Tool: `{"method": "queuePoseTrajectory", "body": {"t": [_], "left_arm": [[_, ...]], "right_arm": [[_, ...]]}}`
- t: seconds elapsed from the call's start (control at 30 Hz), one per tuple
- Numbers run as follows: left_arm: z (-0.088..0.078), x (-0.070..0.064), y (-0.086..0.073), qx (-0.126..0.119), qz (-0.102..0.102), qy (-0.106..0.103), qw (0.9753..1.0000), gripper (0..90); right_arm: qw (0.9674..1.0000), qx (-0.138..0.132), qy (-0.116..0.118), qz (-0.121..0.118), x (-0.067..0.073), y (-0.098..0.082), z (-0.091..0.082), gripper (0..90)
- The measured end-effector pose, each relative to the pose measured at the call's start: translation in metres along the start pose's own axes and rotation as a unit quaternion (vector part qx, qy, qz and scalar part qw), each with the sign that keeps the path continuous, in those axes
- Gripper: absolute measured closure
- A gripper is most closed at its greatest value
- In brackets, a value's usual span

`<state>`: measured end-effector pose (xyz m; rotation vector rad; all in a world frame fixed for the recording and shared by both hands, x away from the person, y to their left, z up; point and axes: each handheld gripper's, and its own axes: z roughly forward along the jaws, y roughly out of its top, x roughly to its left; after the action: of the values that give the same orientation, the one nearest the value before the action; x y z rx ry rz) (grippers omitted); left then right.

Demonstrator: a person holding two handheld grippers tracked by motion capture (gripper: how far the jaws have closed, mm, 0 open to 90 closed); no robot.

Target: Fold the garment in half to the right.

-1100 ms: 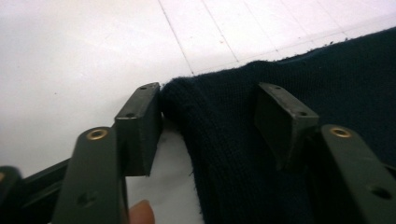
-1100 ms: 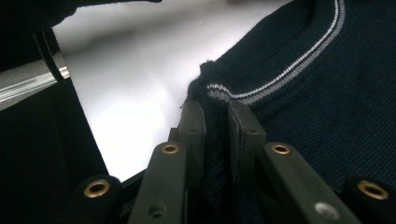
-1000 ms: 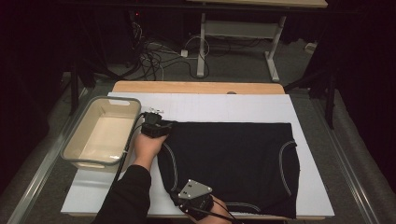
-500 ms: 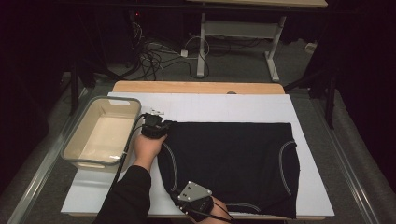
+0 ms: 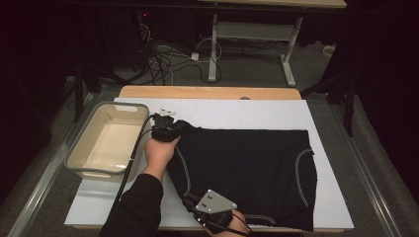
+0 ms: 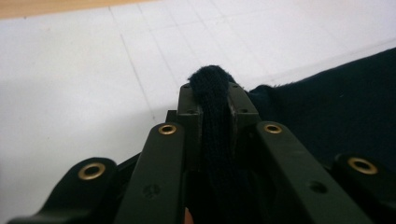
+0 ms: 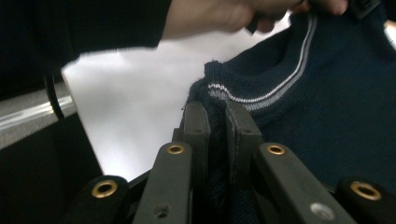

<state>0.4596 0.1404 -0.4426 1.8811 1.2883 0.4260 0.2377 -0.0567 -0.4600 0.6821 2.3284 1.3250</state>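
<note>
Garment point(image 5: 242, 168) lies flat; lengthwise left-right.

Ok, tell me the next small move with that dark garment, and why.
Probably lift both grippers together and carry that edge across to fold it. The left gripper and right gripper are each shut on a bunched corner of the garment, which otherwise lies flat on the white mat.

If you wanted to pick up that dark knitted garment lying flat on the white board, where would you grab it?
By its left edge, coming in from the basin side. The garment lies spread flat, so only its rim offers a fold to pinch. The left gripper is shut on a bunched far corner, the right gripper on the near corner by the pale trim stripe. Two spaced corners would probably lift it evenly.
</note>
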Motion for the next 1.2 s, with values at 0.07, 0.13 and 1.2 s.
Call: {"method": "queuePoseTrajectory", "body": {"t": [0.07,0.13,1.2], "left_arm": [[0.0,-0.002,0.001,-0.004,0.0,0.0,1.0,77.3],[0.0,-0.003,0.002,-0.004,-0.003,-0.003,1.0,77.3],[-0.054,0.012,0.025,-0.027,-0.027,0.056,0.9977,77.8]], "right_arm": [[1.0,-0.009,-0.002,0.001,-0.001,0.003,-0.005,81.3],[0.9999,-0.015,-0.006,0.0,-0.001,0.005,-0.008,81.3],[0.9983,-0.05,0.016,-0.025,0.016,0.046,-0.003,81.2]]}}
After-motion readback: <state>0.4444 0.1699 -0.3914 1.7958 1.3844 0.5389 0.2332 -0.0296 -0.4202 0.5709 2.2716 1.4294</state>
